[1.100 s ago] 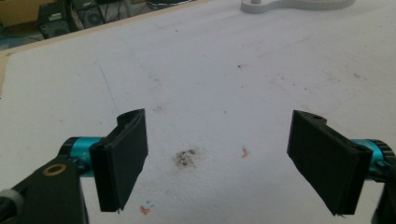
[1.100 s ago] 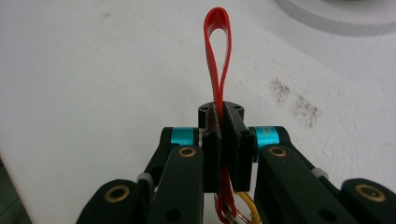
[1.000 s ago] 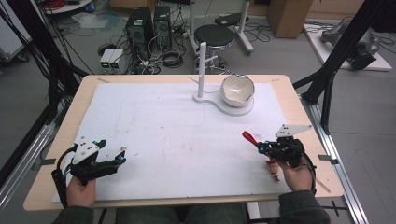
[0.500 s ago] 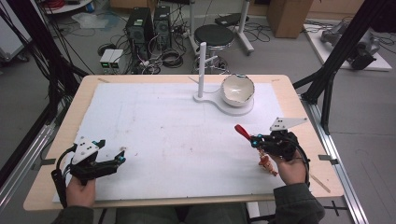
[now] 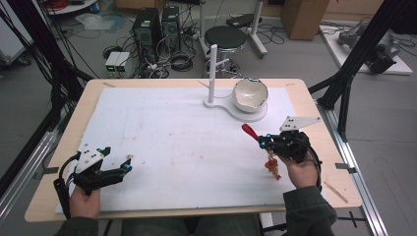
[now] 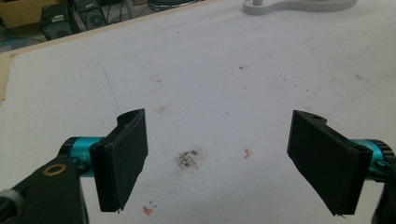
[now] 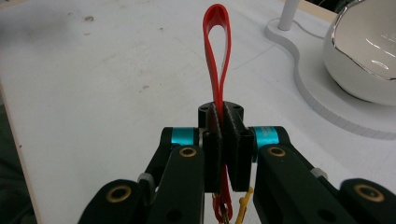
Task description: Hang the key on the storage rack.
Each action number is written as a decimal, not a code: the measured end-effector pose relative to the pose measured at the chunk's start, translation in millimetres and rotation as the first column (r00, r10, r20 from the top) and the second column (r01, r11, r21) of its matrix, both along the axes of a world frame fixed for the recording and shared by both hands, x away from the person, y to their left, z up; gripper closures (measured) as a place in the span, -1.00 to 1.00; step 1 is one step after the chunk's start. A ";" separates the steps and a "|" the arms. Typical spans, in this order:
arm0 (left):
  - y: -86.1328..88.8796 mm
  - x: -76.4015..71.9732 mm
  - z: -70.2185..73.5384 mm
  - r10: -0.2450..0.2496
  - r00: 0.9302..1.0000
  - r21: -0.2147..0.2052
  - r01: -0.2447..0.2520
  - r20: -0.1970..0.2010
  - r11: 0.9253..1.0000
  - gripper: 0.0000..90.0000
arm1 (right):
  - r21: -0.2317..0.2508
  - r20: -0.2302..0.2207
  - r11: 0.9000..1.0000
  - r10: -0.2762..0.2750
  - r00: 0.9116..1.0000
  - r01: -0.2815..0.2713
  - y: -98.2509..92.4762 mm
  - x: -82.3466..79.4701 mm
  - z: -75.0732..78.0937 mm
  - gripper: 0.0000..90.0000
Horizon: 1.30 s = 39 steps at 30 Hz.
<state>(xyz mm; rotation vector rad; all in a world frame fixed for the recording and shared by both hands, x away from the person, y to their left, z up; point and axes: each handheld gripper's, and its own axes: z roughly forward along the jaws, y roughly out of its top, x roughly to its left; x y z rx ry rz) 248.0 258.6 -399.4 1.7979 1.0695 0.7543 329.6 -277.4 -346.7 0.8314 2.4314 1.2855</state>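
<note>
My right tongs (image 7: 223,140) clamp a red plastic loop strap (image 7: 216,56) near the white bowl (image 5: 250,94). My left tongs (image 6: 224,158) gape apart over the white-covered counter (image 5: 172,142).

No readable text, labels or numbers — none legible

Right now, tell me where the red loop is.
The red loop is clamped in the right gripper, at the table's right side in the high view, pointing toward the white bowl on its stand.

A red strap (image 7: 217,56) makes a thin loop that sticks up from the shut right gripper (image 7: 223,122). It is at the right, near the white bowl (image 5: 250,94).
</note>
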 end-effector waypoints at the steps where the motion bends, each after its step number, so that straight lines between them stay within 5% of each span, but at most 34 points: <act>1: 0.0 0.0 0.1 0.001 1.000 0.003 -0.001 0.000 1.000 -0.54 | 0.002 0.012 1.000 -0.003 1.000 0.003 1.9 2.2 2.3 0.93; 23: -0.8 -0.5 0.6 0.000 1.000 0.001 0.000 0.007 1.000 -0.54 | 0.006 0.093 1.000 -0.002 0.996 0.002 34.5 26.0 29.4 0.93; 39: -0.3 -0.8 1.3 -0.004 1.000 0.007 0.004 0.011 1.000 -0.54 | 0.027 0.096 0.999 -0.020 0.995 0.018 51.7 47.9 37.2 0.93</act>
